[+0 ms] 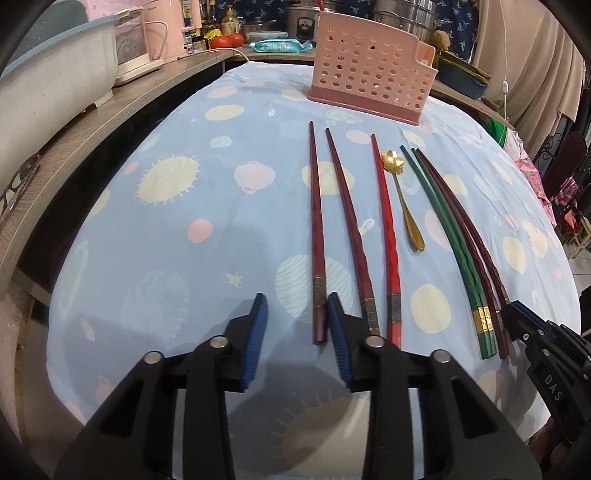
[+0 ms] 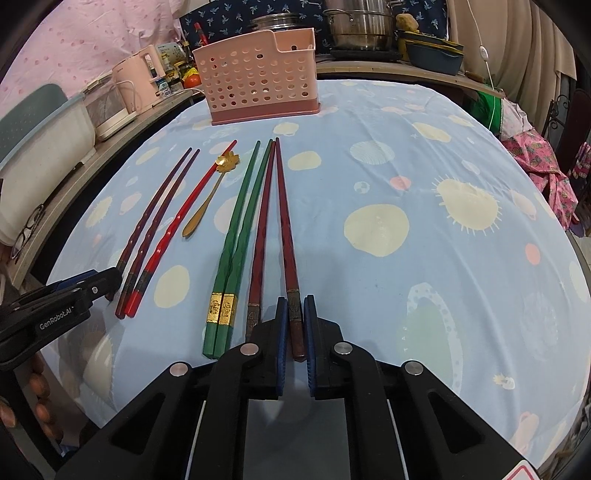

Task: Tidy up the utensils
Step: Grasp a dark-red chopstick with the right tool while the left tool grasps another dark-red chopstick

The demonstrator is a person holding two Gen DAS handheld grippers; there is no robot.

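Several chopsticks lie side by side on the blue tablecloth (image 1: pixel 166 240), tips toward a pink perforated utensil holder (image 1: pixel 369 66) at the far edge; the holder also shows in the right wrist view (image 2: pixel 258 77). A gold flower-shaped spoon (image 1: pixel 400 192) lies among them. My left gripper (image 1: pixel 297 306) is open, low over the near end of the leftmost dark red chopstick (image 1: pixel 317 236). My right gripper (image 2: pixel 295 310) is closed around the near end of the rightmost dark red chopstick (image 2: pixel 286 229), which lies on the cloth beside a green pair (image 2: pixel 240 229).
A wooden shelf (image 1: pixel 92 122) runs along the left with a dish tub, a pink kettle (image 2: pixel 140 77) and glasses. Steel pots (image 2: pixel 358 29) and a blue dish stand on the counter behind. A chair with pink cloth (image 2: pixel 546 170) is at the right.
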